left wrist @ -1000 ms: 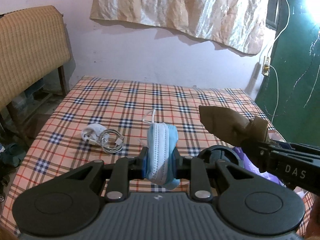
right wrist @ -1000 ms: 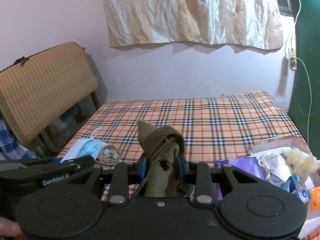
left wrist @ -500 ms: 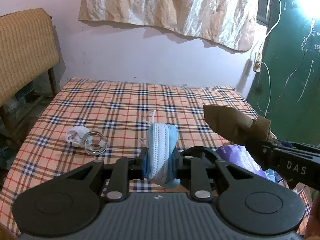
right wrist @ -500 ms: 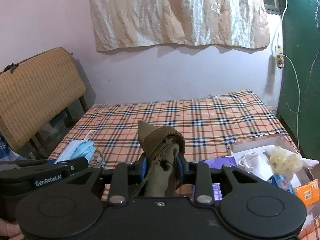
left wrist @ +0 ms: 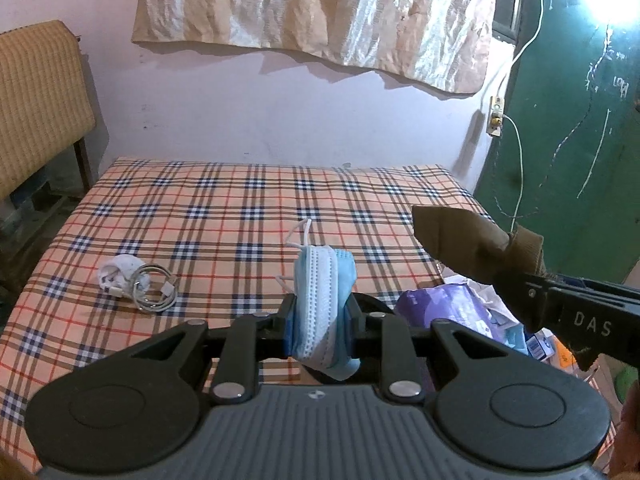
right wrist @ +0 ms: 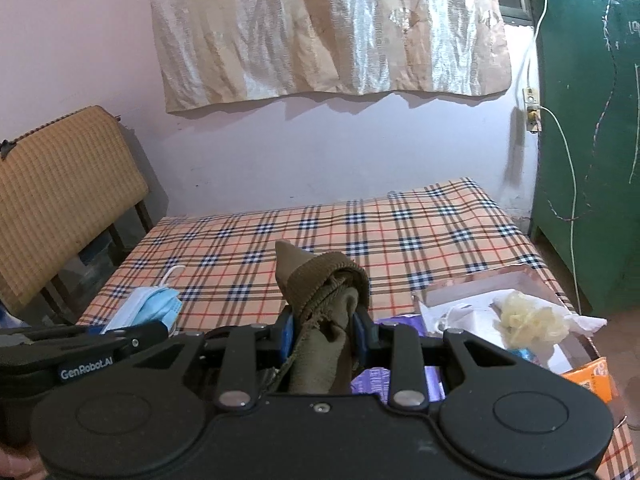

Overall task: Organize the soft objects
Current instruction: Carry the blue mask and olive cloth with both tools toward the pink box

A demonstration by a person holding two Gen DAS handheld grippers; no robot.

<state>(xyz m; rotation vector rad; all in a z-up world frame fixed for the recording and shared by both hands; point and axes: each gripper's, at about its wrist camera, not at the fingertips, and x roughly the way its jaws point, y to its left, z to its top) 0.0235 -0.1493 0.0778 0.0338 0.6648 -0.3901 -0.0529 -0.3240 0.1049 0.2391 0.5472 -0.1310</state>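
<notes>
Left gripper [left wrist: 322, 316] clamped on blue face mask [left wrist: 322, 300], right gripper [right wrist: 324, 332] clamped on brown sock [right wrist: 320, 300]. Far half of plaid bed [left wrist: 240, 208] bare; charger cable [left wrist: 136, 282] near left edge, open box [right wrist: 516, 284] at right edge

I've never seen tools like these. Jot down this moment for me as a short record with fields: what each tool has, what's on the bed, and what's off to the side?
left tool: shut on a blue face mask, lifted off the bed
right tool: shut on a rolled brown sock
bed: checked sheet, with a white charger and coiled cable lying on it
box: open, at the right, holding white and yellowish soft items
purple packet: beside the box
</notes>
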